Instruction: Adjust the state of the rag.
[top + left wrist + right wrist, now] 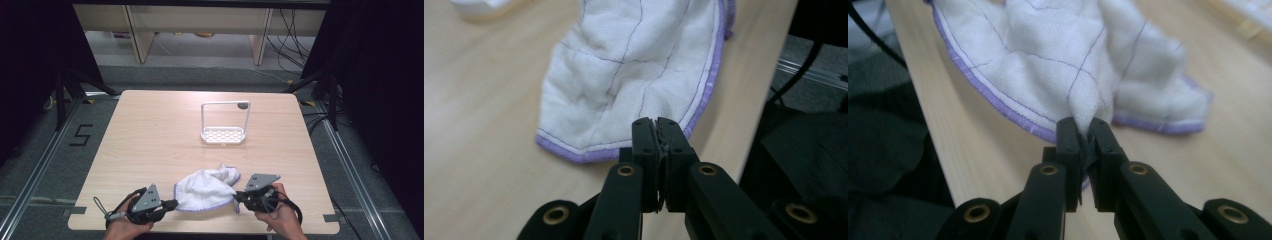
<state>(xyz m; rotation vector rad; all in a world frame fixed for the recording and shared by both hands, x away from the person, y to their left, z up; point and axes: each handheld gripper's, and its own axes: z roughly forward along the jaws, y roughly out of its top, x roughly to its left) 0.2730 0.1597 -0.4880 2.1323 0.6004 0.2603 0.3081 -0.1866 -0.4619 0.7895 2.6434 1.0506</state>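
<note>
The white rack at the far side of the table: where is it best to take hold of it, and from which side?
Probably the top bar of the white rack, taken from above. It stands upright and its tall, thin frame is open, so jaws can close across the bar. The low perforated tray sits flat on the table, leaving little to grip.

A light wooden table [150, 140] with rounded corners stands on a grey floor [40, 150]. Black curtains [30, 50] hang at both sides of the scene and leave the edges dark. Metal rails [345, 160] run along the floor to the left and right of the table. A black number five [81, 135] is marked on the floor at the left. Black stand legs [70, 85] rest on the floor near the table's far corners. Behind the table stands a pale wooden shelf unit [200, 25], and black cables [290, 35] trail down beside it at the right. The light is even and soft across the tabletop.
</note>
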